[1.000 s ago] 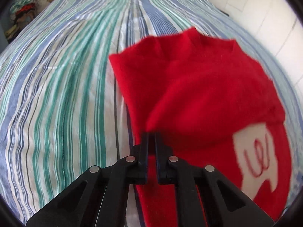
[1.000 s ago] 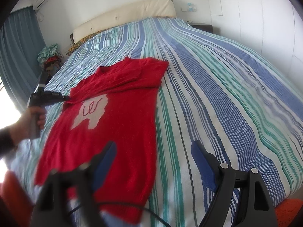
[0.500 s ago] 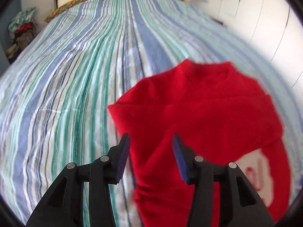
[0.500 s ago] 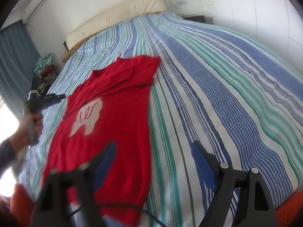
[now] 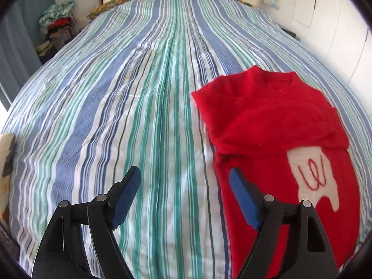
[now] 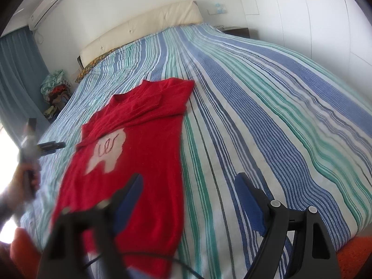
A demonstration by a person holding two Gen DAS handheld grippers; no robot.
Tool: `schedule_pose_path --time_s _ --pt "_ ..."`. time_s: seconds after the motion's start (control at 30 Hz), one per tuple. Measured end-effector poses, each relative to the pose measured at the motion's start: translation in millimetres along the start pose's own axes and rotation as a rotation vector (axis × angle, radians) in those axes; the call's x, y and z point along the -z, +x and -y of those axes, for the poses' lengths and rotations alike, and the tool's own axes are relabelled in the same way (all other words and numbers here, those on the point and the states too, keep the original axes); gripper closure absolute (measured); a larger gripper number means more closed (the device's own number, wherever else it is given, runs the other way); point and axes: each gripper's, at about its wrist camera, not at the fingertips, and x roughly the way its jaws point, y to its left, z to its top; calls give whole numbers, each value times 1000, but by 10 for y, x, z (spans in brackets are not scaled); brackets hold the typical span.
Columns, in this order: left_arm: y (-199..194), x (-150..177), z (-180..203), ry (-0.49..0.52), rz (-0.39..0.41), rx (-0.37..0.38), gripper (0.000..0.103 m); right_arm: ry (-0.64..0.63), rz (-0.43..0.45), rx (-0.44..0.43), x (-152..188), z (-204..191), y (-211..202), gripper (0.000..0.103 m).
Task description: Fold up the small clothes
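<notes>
Red sweater point(image 6: 139, 153) laid flat on striped bedspread point(image 6: 255, 107), toward the left side of the bed as seen from the right wrist cam. Neck end pointed at the headboard point(image 6: 144, 28), hem twd the cam. Both sleeves seen folded in across the chest, layered just above a white patch point(image 6: 107, 148) w/ red squiggle stitching. Body below the patch left unfolded, full length.

L gripper point(image 5: 184, 191): jaws spread wide and opening, nothing btwn them; only bedspread seen in the gap. Held above the bed just beside the sweater's edge, not touching it; its right-hand blue pad point(image 5: 243, 200) seen over the red fabric's edge. In the right wrist view, L gripper is held by a hand point(image 6: 29, 176) at the bed's left side, blurred.

R gripper point(image 6: 188, 202): jaws wide apart, empty. Hovered over the sweater's lower right edge and the bedspread alongside; no contact w/ cloth made out. One finger blurred.

Pile of clothes point(image 5: 57, 23) noted by the curtain, well apart from the sweater.
</notes>
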Motion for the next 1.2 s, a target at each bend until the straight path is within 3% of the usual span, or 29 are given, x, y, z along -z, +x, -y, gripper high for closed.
schedule_pose_path --time_s 0.27,0.57,0.7,0.83,1.0,1.1,1.2 --pt "-510 161 -44 -9 68 -17 21 -126 83 72 18 -202 -191 22" --pt "-794 354 -17 18 120 -50 12 -239 108 103 112 -429 -275 22" --pt "-718 652 -70 -27 110 -29 9 -232 102 105 111 -399 -262 22" --pt "-486 989 -160 -68 38 -43 9 -208 88 109 100 -336 -224 22" --pt "-282 1291 -328 -140 5 -36 9 -212 63 116 110 -343 -162 22" --pt "-92 1457 -418 -169 -63 -49 9 -233 55 119 129 -382 -137 22" --pt "-81 1551 -447 -185 -34 -32 6 -259 46 119 145 -422 -106 22"
